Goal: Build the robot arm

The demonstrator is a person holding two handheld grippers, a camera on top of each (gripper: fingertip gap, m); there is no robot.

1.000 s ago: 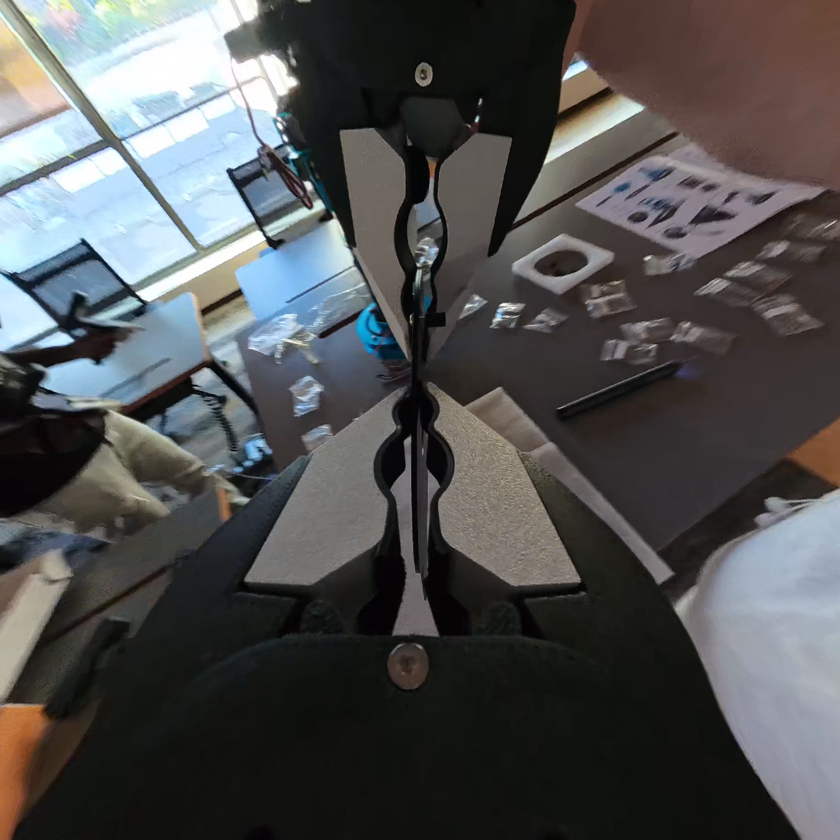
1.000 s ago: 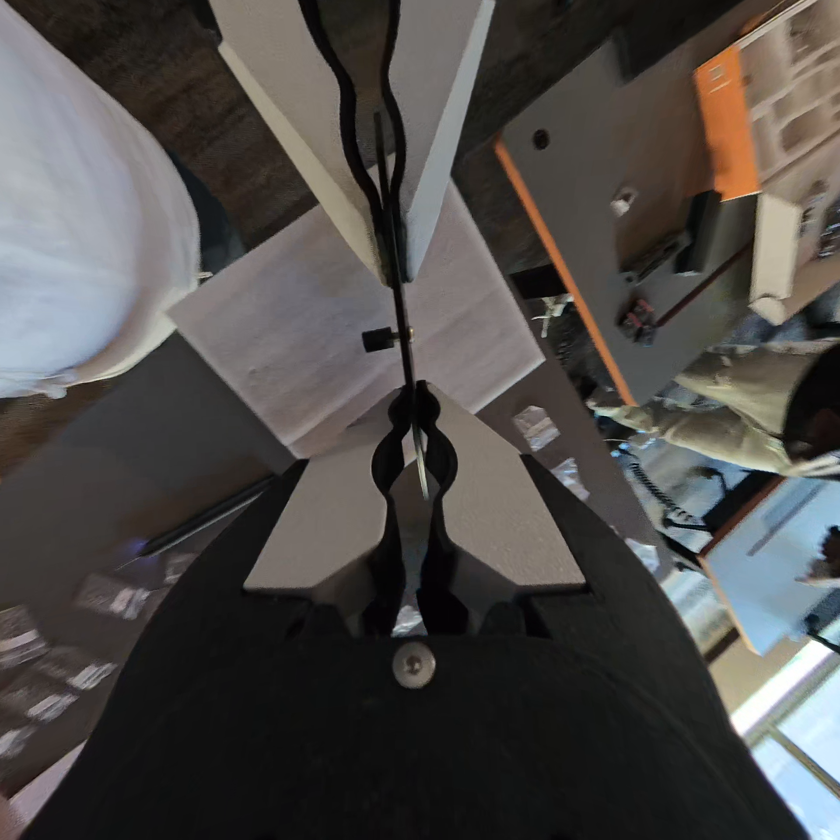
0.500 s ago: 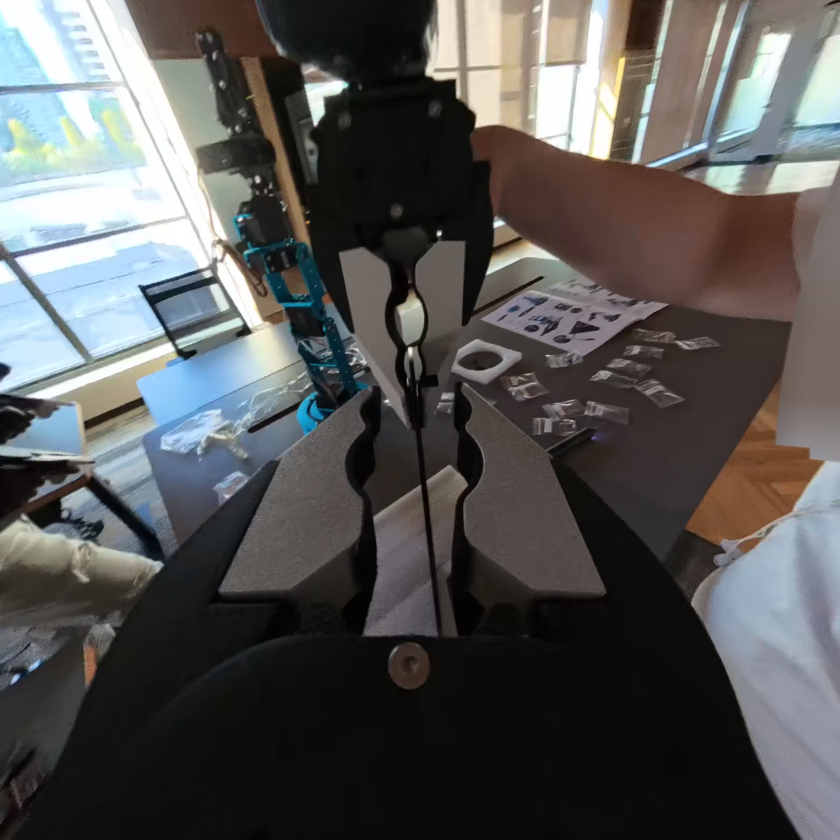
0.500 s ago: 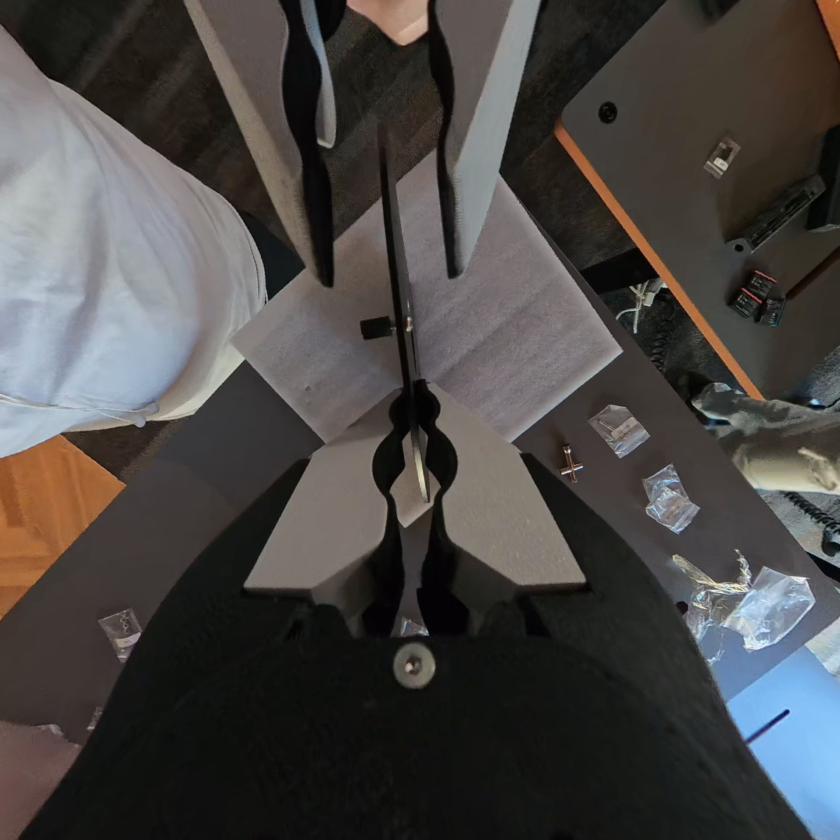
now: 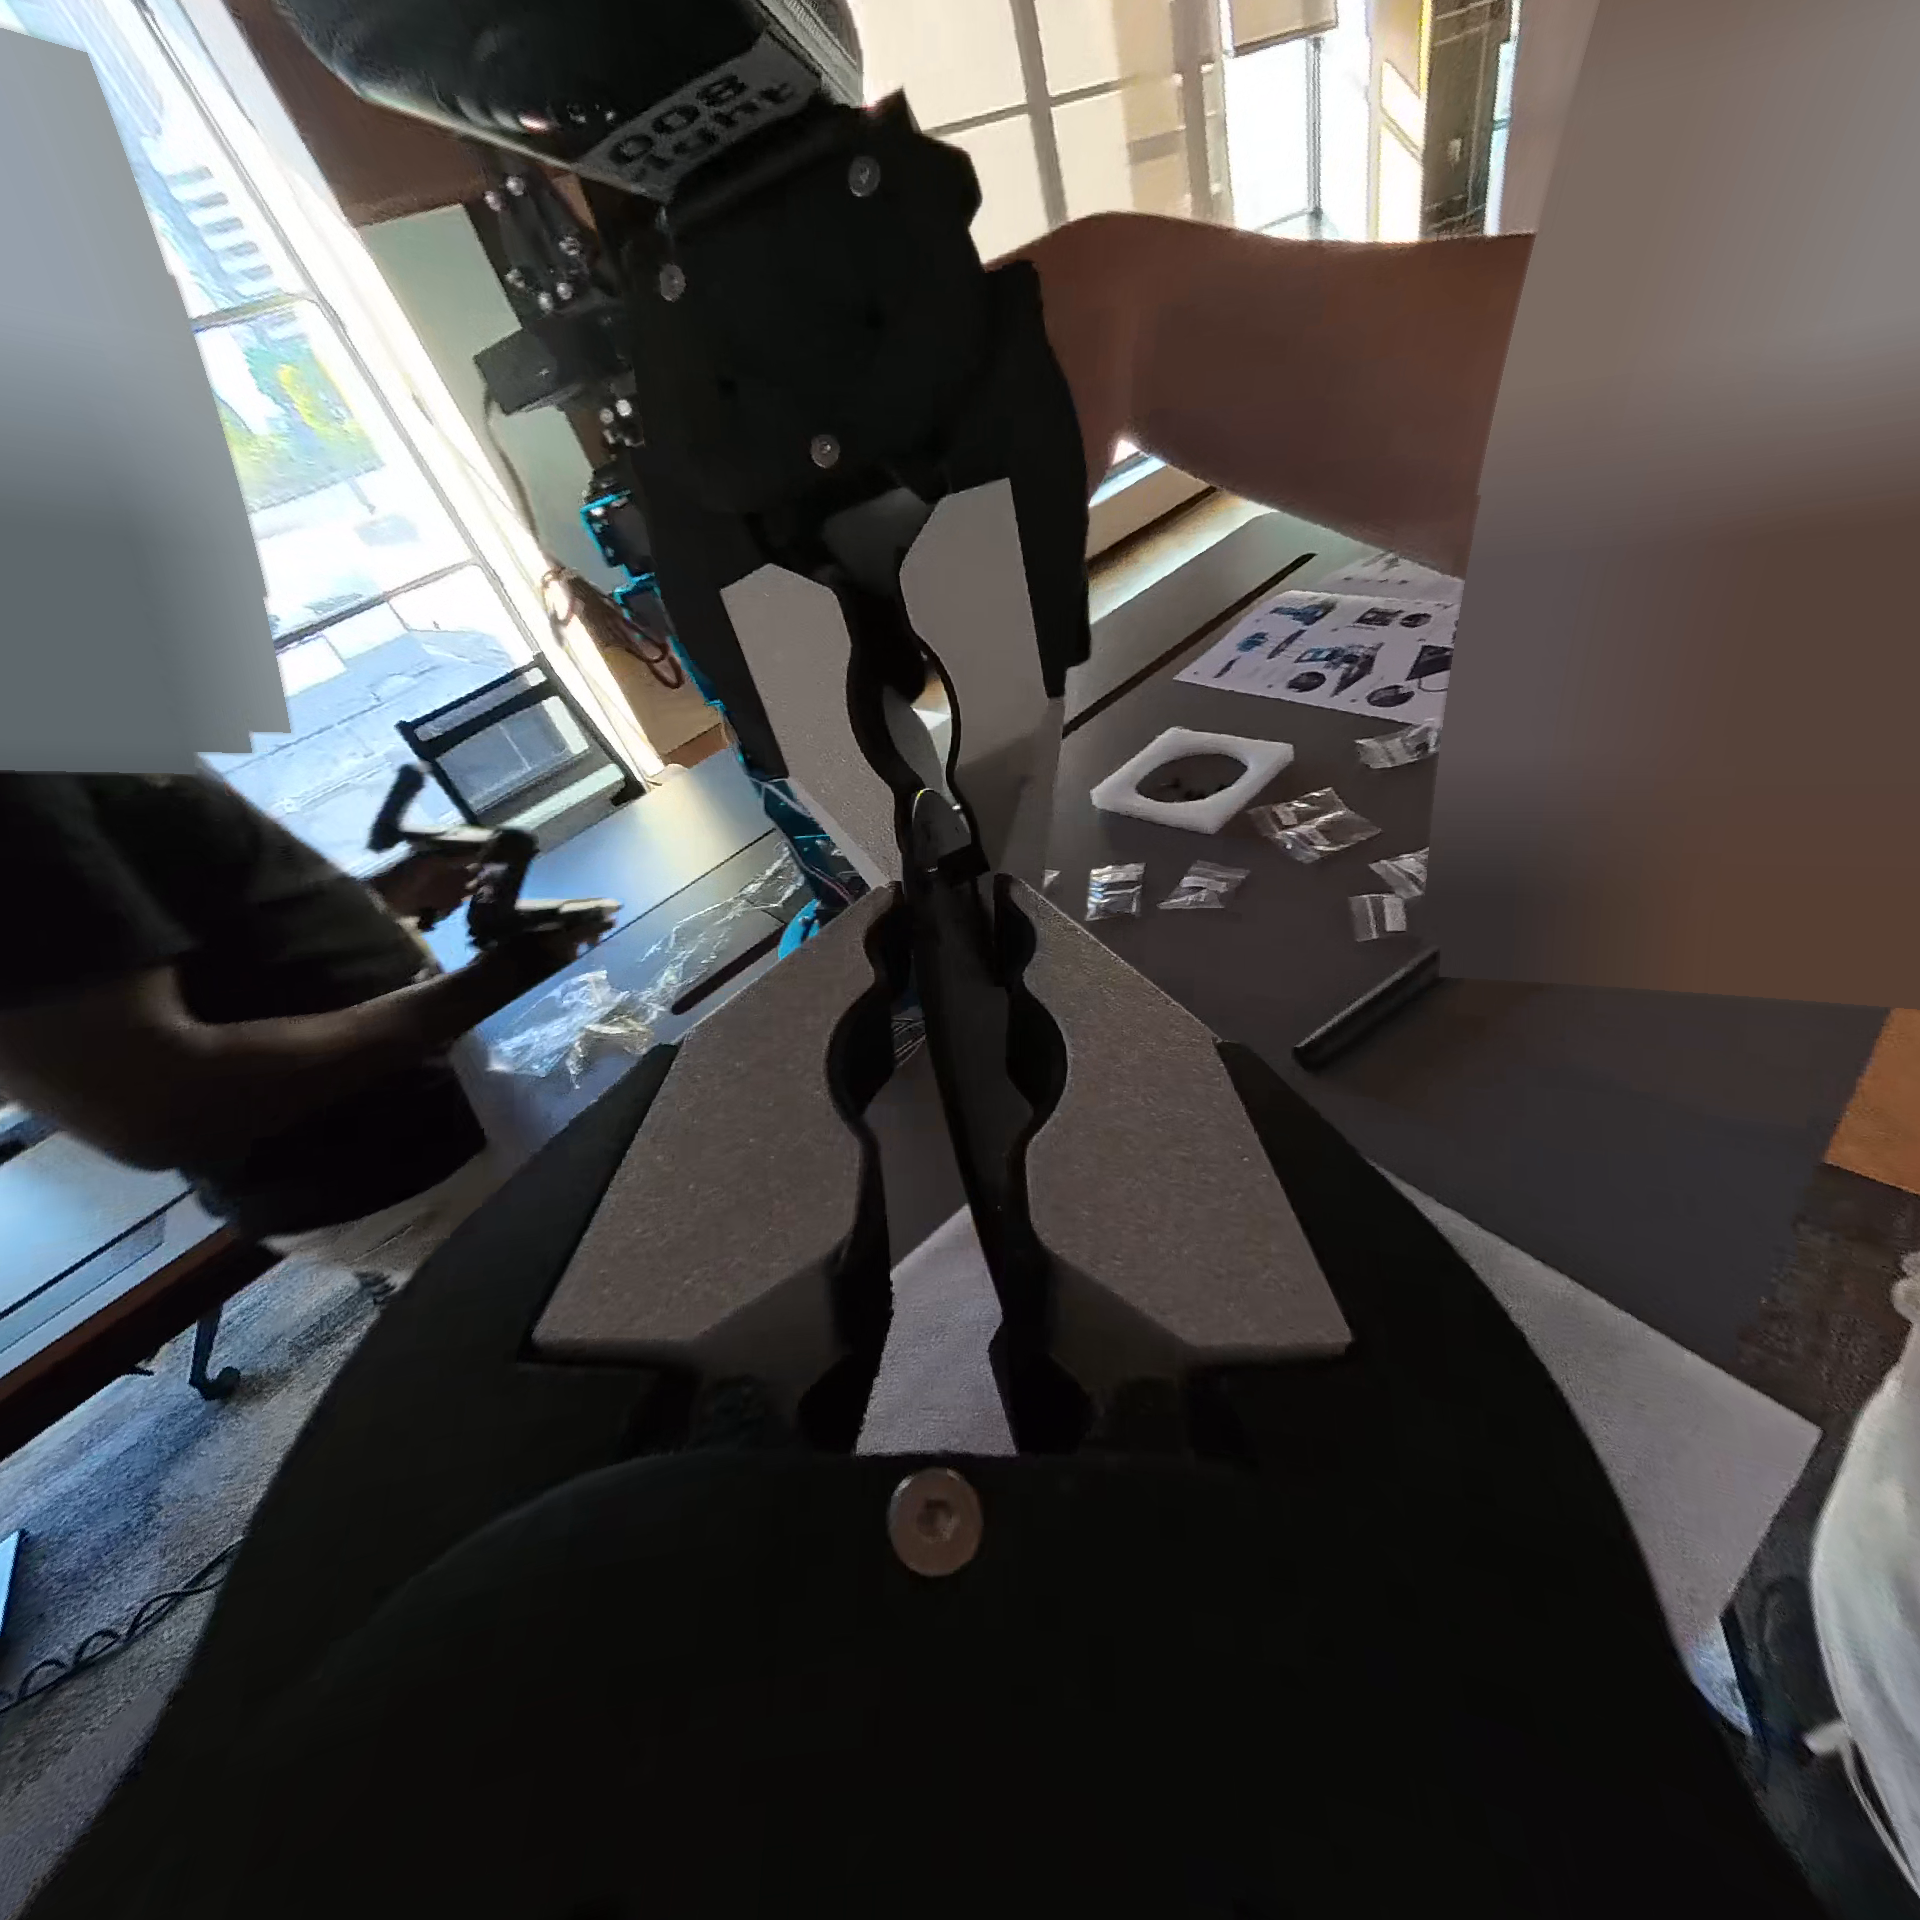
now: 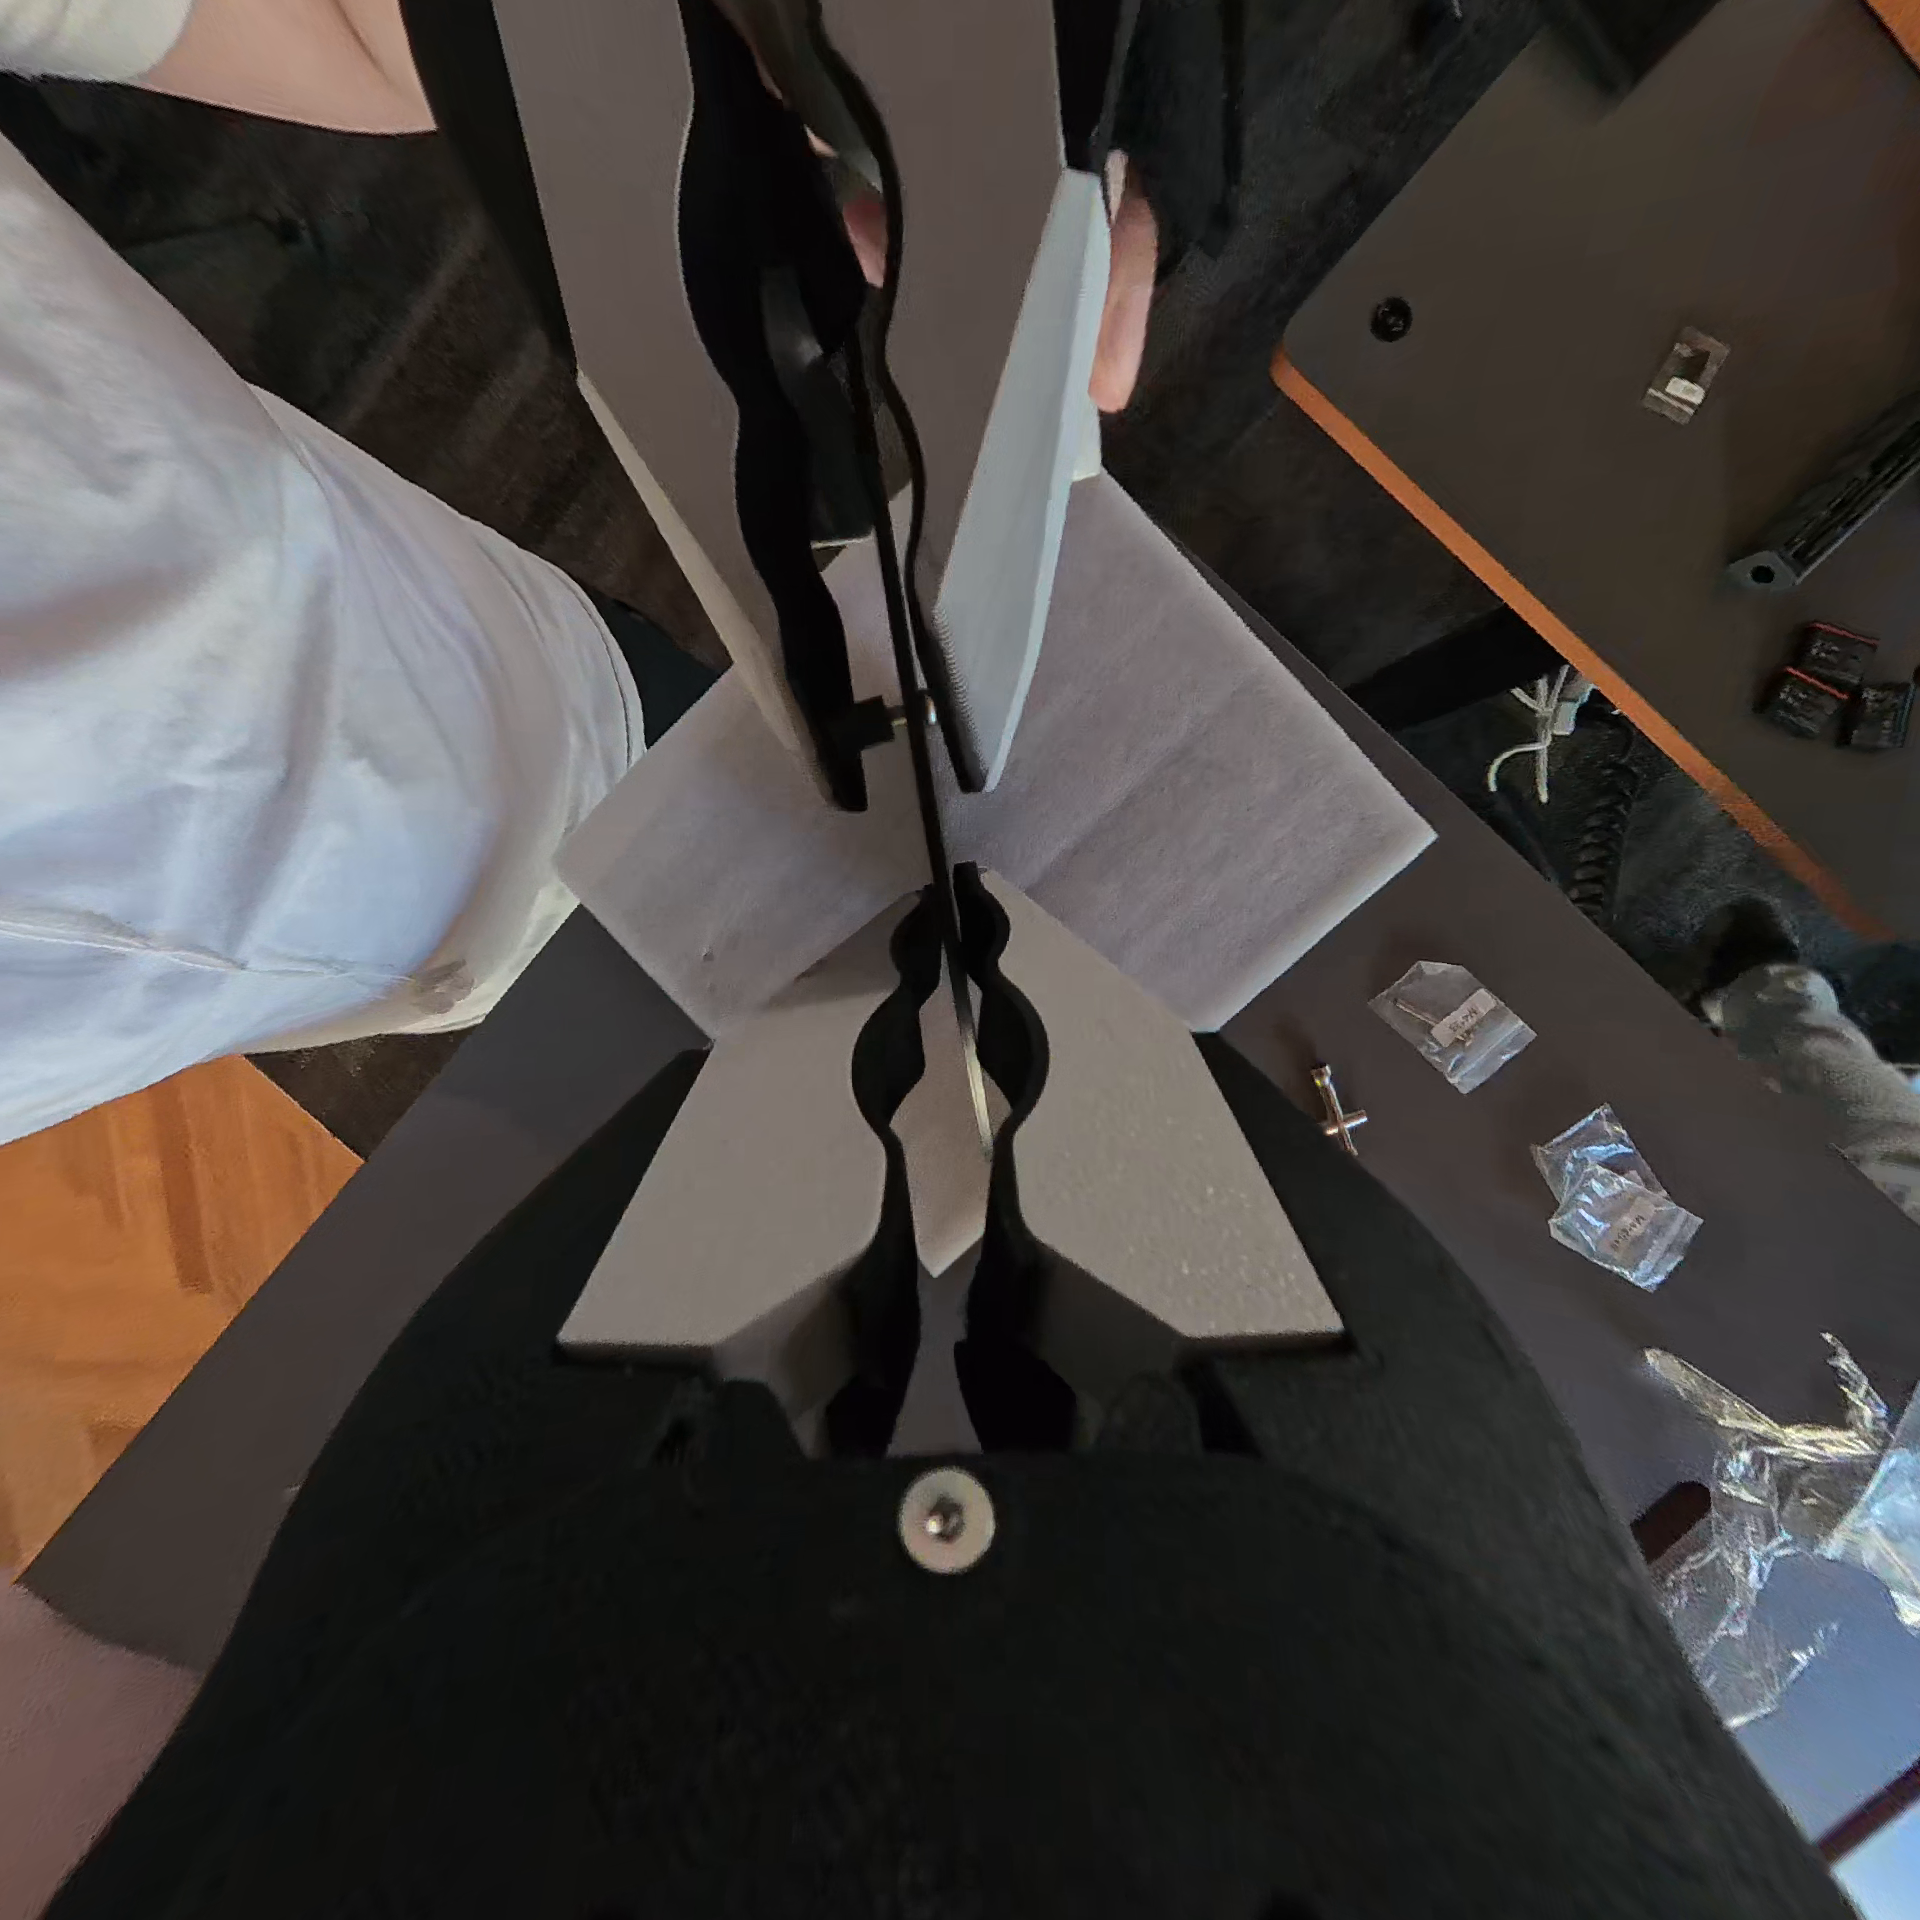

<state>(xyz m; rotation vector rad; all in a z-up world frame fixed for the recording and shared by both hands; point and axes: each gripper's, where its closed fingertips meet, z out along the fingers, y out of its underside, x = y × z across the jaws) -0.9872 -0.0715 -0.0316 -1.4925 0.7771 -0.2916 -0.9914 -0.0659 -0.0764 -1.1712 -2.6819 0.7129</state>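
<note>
A thin black strip [image 6: 914, 665] is held in the air above the counter [image 6: 520, 1195], edge-on to both cameras, and it runs from one gripper straight into the other. One end is pinched by the right gripper [image 6: 948, 899], whose jaws are pressed together on it at their tips. The other end passes through the left gripper [image 5: 943, 914], whose jaws are a little spread: the strip lies along one pad, and a clear gap is seen on the other side. A small black stud [image 6: 868, 717] sticks out sideways from the strip into this gap, near the tip of the left jaws; whether it touches the pad cannot be told.

Directly under the strip a white foam sheet [image 6: 1195, 810] is laid, and its corner hangs over the near edge of the counter. The strip is well apart from the sheet, so open room is left below it.

Farther along the counter some small clear bags [image 6: 1449, 1023] and a small metal cross piece [image 6: 1340, 1107] are scattered, with crumpled plastic wrap [image 6: 1766, 1455] beside them. In the left wrist view a white foam frame [image 5: 1195, 774], a printed sheet [image 5: 1340, 644] and a black rod [image 5: 1371, 1013] are seen behind the grippers. A bare forearm [image 5: 1299, 364] reaches in from the right. At another table a second person [image 5: 208, 987] is seen.
</note>
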